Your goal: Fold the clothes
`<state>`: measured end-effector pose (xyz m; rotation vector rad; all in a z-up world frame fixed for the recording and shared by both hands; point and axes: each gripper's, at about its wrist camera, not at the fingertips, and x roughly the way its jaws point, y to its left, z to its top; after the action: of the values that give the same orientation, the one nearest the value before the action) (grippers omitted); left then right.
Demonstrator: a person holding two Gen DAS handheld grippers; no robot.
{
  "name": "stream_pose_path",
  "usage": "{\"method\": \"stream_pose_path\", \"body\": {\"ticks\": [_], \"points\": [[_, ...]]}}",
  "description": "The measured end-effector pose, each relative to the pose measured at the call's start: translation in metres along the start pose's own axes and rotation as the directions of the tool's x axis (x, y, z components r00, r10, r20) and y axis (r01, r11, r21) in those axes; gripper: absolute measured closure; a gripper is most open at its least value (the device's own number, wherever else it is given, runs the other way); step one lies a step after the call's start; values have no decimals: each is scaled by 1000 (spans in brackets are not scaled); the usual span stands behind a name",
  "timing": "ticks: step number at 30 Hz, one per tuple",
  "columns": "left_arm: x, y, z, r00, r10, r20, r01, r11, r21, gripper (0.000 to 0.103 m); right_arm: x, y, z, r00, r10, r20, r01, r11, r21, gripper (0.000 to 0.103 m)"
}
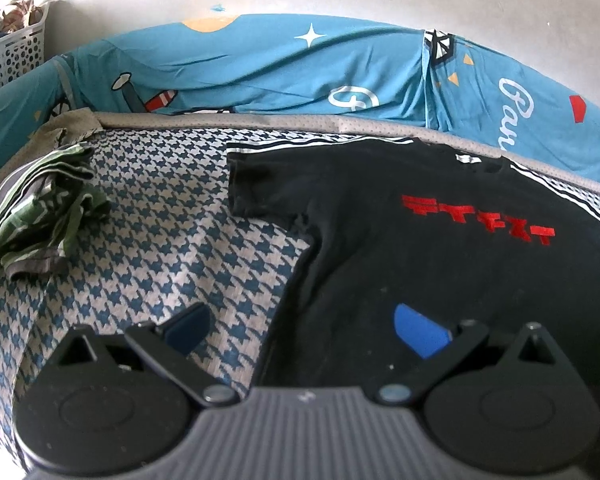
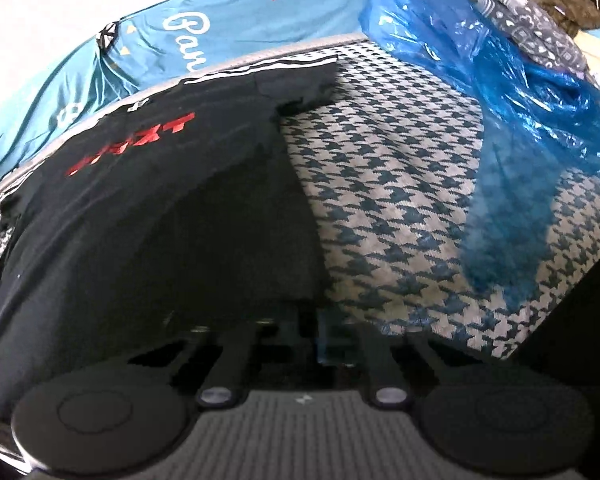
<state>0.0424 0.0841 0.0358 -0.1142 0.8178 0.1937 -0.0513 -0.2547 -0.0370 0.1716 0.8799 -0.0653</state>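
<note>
Right now your left gripper (image 1: pixel 302 330) hovers with its blue-padded jaws spread wide over the left hem of the black cotton T-shirt with red lettering (image 1: pixel 440 240), which lies flat on the houndstooth-covered bed (image 1: pixel 152 240), collar toward its far edge. Your right gripper (image 2: pixel 320 340) is closed tight at the shirt's lower right hem corner.

Soft daylight, fisheye-bent edges, blocky shadows.
</note>
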Motion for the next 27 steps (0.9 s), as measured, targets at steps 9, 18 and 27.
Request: {"method": "stream_pose_path", "body": {"ticks": [9, 18, 27], "points": [[2, 2, -1, 1000, 9, -11, -9, 1000, -4, 0, -11, -14, 2, 997, -82, -11, 83, 995, 50, 99], [2, -3, -2, 1000, 7, -14, -7, 1000, 11, 0, -19, -17, 4, 998, -61, 25, 58, 995, 86, 89], [3, -25, -7, 1000, -4, -23, 6, 997, 72, 0, -19, -8, 18, 997, 51, 64, -55, 996, 63, 81]]}}
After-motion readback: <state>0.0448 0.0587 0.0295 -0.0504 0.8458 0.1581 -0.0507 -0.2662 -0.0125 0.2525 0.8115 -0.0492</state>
